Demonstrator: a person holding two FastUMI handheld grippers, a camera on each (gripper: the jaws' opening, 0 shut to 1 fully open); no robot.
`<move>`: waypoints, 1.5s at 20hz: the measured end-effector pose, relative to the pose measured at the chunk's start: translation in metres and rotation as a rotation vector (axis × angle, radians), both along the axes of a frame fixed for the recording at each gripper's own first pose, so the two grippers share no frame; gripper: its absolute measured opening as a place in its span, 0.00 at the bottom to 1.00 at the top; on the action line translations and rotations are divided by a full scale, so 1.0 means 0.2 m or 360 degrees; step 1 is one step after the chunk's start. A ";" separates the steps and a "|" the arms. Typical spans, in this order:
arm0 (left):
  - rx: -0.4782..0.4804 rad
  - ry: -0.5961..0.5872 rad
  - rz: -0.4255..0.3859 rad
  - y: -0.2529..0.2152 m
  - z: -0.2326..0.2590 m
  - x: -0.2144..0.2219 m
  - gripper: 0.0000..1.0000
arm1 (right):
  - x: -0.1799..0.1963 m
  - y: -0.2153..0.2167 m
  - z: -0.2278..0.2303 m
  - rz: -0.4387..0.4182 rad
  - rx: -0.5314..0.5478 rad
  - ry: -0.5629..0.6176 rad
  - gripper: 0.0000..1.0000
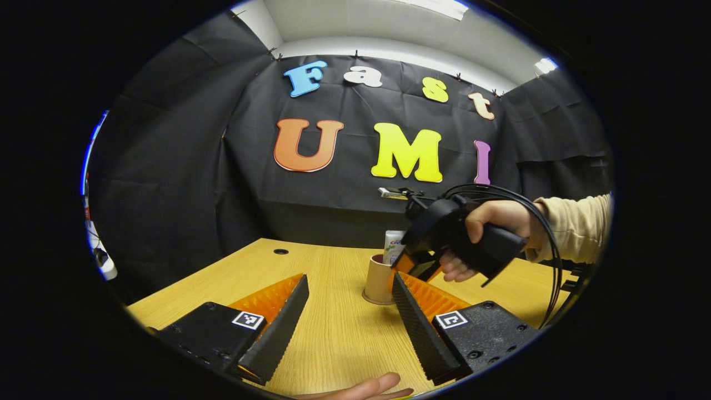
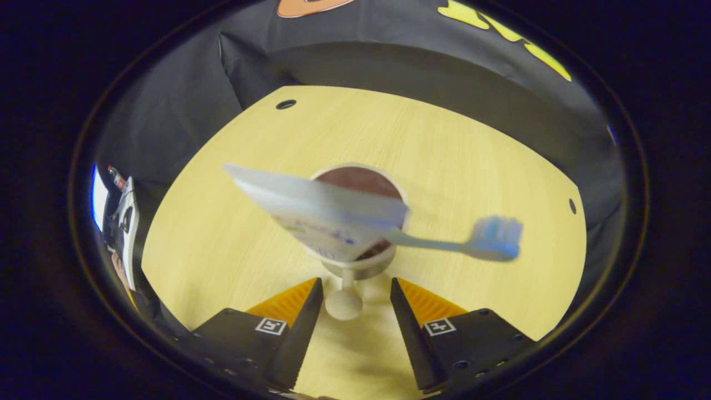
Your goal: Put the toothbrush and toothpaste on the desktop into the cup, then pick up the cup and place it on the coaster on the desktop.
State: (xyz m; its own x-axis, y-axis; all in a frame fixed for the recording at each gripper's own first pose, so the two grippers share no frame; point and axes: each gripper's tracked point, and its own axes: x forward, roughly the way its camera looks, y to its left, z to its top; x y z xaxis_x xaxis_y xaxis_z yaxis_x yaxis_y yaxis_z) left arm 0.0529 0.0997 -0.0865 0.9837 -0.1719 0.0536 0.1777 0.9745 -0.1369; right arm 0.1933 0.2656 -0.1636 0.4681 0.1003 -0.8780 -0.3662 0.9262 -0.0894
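Note:
A beige cup (image 1: 379, 280) stands upright on the wooden desktop (image 1: 333, 333), with a slightly wider ring at its foot. A white toothpaste tube (image 1: 393, 246) sticks up out of it. The right gripper view looks down into the cup (image 2: 361, 173), which holds the toothpaste tube (image 2: 319, 214) and a toothbrush (image 2: 489, 240) with blue bristles leaning out to the right. My right gripper (image 2: 356, 282) is open just above the cup's near side, its fingers either side of a small round knob (image 2: 344, 304) and touching neither side of it. My left gripper (image 1: 350, 276) is open, short of the cup.
A hand (image 1: 489, 222) in a cream sleeve holds the right gripper (image 1: 414, 266) over the cup, with black cables looping behind it. Fingers of another hand (image 1: 361, 388) lie at the desktop's near edge. Small holes (image 2: 285, 104) mark the desktop's far corners.

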 end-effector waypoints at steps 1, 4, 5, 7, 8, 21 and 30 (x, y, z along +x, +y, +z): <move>0.0007 -0.0009 0.0015 -0.01 0.04 0.01 0.96 | -0.03 -0.02 0.05 -0.0001 0.0028 -0.0031 0.74; 0.0069 -0.0053 0.0037 -0.06 0.17 0.03 0.96 | -0.06 -0.15 0.18 0.0011 0.0089 -0.0231 0.86; 0.0077 -0.0070 0.0057 -0.06 0.22 0.04 0.96 | -0.08 -0.21 0.24 0.0006 0.0101 -0.0308 0.90; 0.0066 -0.0059 0.0068 -0.11 0.28 0.05 0.96 | -0.12 -0.34 0.37 -0.0058 0.0163 -0.0451 0.92; 0.0084 -0.0043 0.0078 -0.12 0.29 0.04 0.96 | -0.14 -0.42 0.43 -0.0102 0.0192 -0.0508 0.92; 0.0166 0.0019 0.0228 -0.25 0.38 -0.06 0.96 | -0.48 -1.24 0.92 -0.0322 0.0203 -0.1347 0.92; 0.0089 -0.0004 0.0228 -0.42 0.41 -0.11 0.96 | -0.76 -1.39 0.97 -0.0201 0.0142 -0.1730 0.95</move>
